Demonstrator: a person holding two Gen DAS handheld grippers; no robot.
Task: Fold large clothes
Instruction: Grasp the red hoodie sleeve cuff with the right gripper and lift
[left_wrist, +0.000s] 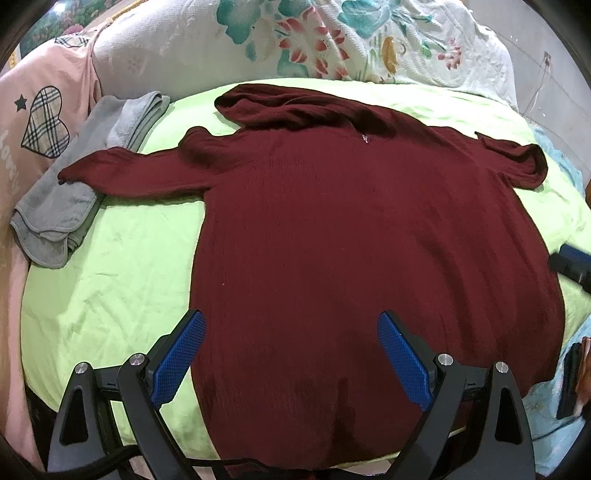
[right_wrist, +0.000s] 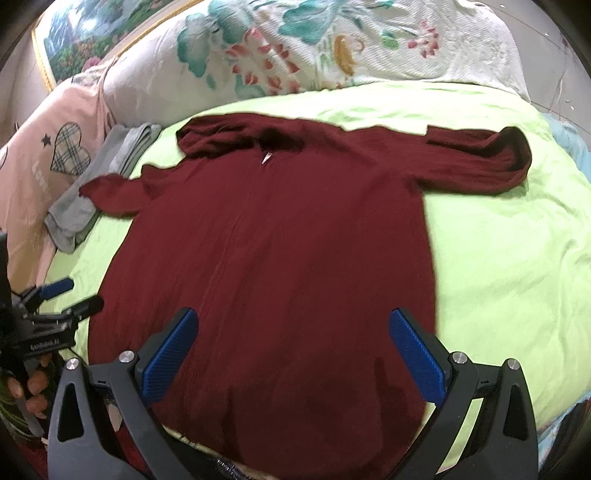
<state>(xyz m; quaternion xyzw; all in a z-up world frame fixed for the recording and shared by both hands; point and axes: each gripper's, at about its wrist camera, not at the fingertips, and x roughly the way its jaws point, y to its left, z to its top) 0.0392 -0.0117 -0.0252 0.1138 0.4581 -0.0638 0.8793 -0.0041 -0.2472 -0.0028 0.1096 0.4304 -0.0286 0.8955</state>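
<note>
The red sweater (left_wrist: 369, 240) lies flat on the green bed (left_wrist: 110, 295), not folded yet, and my left hand-held gripper (left_wrist: 291, 354) and right hand-held gripper (right_wrist: 295, 350) hang wide open, holding nothing, so next I should grab a sleeve.

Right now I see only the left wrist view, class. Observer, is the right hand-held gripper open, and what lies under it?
Observer: The right hand-held gripper is open, above the hem end of the maroon sweater.
Operator: How does the right-side sleeve lie?
Observer: The sleeve stretches sideways across the green sheet.
Operator: What holds my gripper?
Observer: A hand grips the left hand-held gripper beside the sweater's left edge.
</note>
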